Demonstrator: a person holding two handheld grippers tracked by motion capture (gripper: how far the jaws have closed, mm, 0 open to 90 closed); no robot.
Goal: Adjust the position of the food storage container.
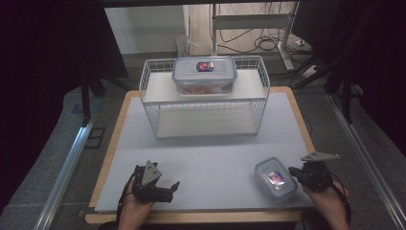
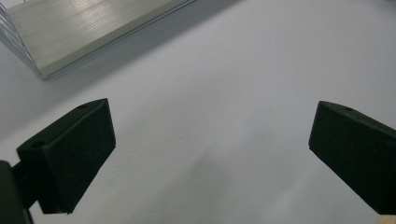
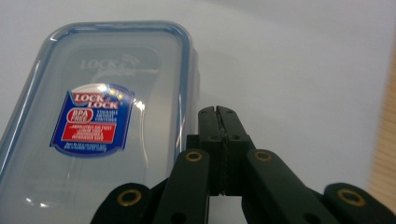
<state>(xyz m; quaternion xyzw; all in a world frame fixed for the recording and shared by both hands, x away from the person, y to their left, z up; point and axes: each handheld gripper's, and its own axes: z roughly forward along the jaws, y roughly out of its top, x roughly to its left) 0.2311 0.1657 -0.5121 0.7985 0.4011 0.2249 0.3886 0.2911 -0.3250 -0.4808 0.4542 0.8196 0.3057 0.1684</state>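
Observation:
A small clear lidded container (image 1: 275, 178) with a blue-red label lies on the grey mat at the front right. My right gripper (image 1: 293, 171) is just to its right, at table level. In the right gripper view the container (image 3: 93, 126) lies to the left, and my right gripper (image 3: 218, 109) has its jaws pressed together with nothing between them, next to the lid's long edge. My left gripper (image 1: 173, 190) rests at the front left. Its jaws stand wide apart over bare mat in the left gripper view (image 2: 210, 140).
A white wire rack (image 1: 206, 103) stands at the back of the mat, with a larger clear container (image 1: 204, 75) on its top shelf. A corner of the rack's lower shelf (image 2: 88, 32) is in the left gripper view. The wooden table edge (image 1: 191, 218) runs along the front.

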